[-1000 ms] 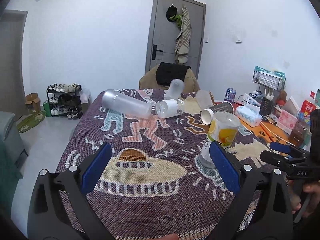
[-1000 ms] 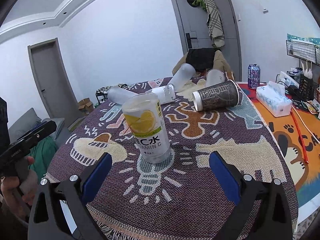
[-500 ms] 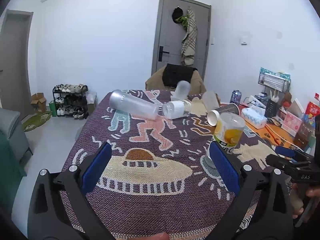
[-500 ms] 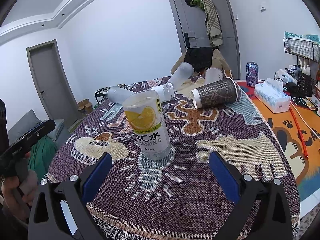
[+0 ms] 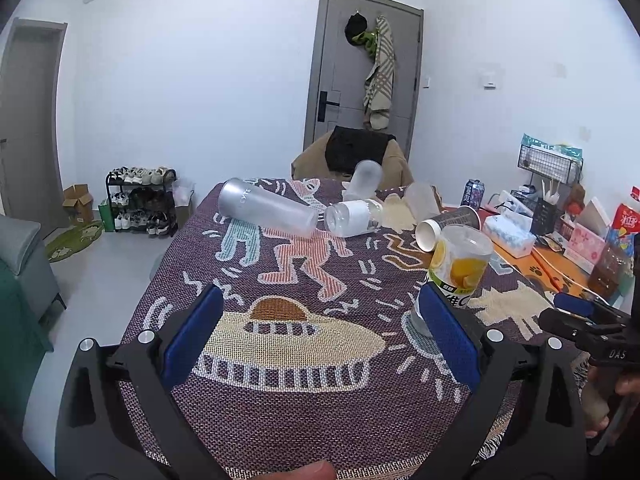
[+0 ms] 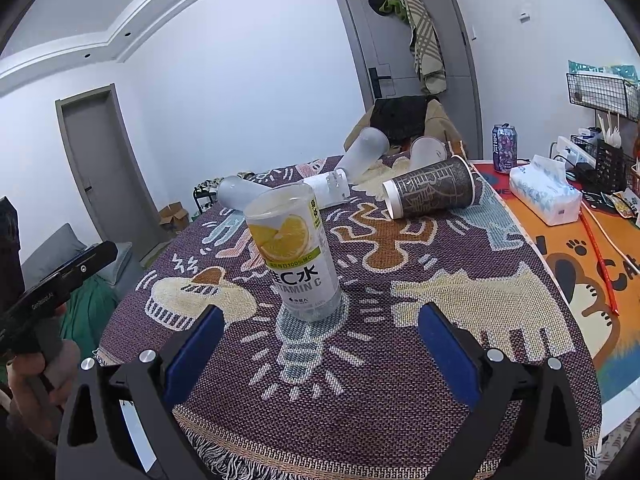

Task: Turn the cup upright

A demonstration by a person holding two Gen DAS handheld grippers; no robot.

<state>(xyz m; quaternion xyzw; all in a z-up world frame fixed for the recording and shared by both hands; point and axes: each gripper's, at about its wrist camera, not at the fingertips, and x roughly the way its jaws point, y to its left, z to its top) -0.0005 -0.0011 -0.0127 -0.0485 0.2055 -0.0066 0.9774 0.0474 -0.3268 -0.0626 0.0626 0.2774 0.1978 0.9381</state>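
A clear cup with a lemon label (image 6: 294,256) stands on the patterned cloth (image 6: 400,360), also seen in the left wrist view (image 5: 456,276). A brown paper cup (image 6: 430,192) lies on its side behind it, also visible in the left wrist view (image 5: 446,226). Several frosted cups, one of them (image 5: 268,208), lie tipped at the far end. My right gripper (image 6: 320,352) is open and empty, just short of the lemon cup. My left gripper (image 5: 320,336) is open and empty over the cloth's near edge, left of that cup.
A tissue pack (image 6: 546,196) and a drink can (image 6: 504,148) sit on the orange mat (image 6: 592,272) to the right. A wire rack (image 5: 550,160) and boxes crowd the right side. A chair (image 5: 352,156) stands behind the table. A shoe rack (image 5: 140,200) is on the floor to the left.
Both grippers have drawn back and risen slightly from the table, so the cups look a little farther off. The cups have not moved.
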